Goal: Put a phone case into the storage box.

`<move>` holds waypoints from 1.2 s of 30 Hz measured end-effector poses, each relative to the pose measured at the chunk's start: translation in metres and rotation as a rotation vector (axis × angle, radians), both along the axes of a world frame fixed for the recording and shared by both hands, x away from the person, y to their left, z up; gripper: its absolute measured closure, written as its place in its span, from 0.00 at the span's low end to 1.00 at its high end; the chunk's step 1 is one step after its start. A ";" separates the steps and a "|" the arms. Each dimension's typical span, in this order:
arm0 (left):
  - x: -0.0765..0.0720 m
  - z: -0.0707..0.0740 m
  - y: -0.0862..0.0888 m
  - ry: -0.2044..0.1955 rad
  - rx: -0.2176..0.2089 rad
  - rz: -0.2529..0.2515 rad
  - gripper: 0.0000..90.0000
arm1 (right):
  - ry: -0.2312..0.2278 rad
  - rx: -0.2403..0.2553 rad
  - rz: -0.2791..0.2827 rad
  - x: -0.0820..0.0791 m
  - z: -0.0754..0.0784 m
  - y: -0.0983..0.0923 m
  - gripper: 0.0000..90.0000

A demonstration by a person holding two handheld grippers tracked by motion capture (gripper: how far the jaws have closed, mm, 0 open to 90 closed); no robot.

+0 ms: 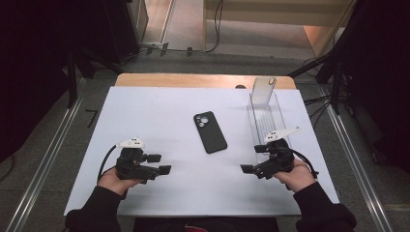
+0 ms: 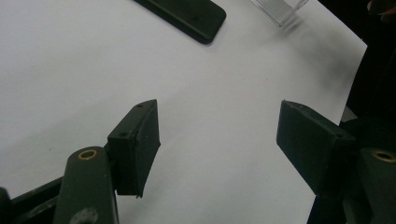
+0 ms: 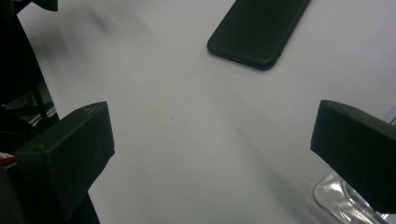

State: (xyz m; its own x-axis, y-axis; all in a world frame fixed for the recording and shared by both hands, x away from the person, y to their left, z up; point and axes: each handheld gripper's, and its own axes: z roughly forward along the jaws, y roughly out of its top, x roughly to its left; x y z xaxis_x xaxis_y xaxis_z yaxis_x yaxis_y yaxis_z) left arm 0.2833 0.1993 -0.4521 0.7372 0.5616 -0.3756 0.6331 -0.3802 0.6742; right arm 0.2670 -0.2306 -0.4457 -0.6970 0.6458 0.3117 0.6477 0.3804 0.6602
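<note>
A black phone (image 1: 210, 131) lies back up on the white sheet (image 1: 159, 111), its camera cluster toward the far side. Its near end shows in the left gripper view (image 2: 187, 16) and in the right gripper view (image 3: 257, 32). My left gripper (image 1: 159, 164) rests low at the front left, jaws apart with only bare sheet between them (image 2: 217, 140). My right gripper (image 1: 253, 158) sits at the front right beside the clear rack, jaws wide apart and empty (image 3: 210, 149). Both point inward toward the middle of the table.
A clear plastic rack (image 1: 266, 118) stands at the right of the sheet, a transparent phone case (image 1: 263, 90) upright at its far end. The rack's base edge shows by my right jaw (image 3: 336, 200). Beyond the sheet lie the wooden table edge (image 1: 145, 79) and floor cables.
</note>
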 end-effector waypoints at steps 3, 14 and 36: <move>0.001 0.000 0.001 -0.001 -0.004 0.006 0.34 | -0.001 0.011 0.003 0.003 0.000 -0.001 0.00; 0.002 0.001 0.005 0.012 -0.007 0.047 0.34 | 0.006 -0.007 -0.105 0.019 0.007 0.016 0.00; 0.002 0.000 0.005 0.011 0.000 0.053 0.34 | -0.002 -0.045 -0.266 0.062 0.012 0.050 0.00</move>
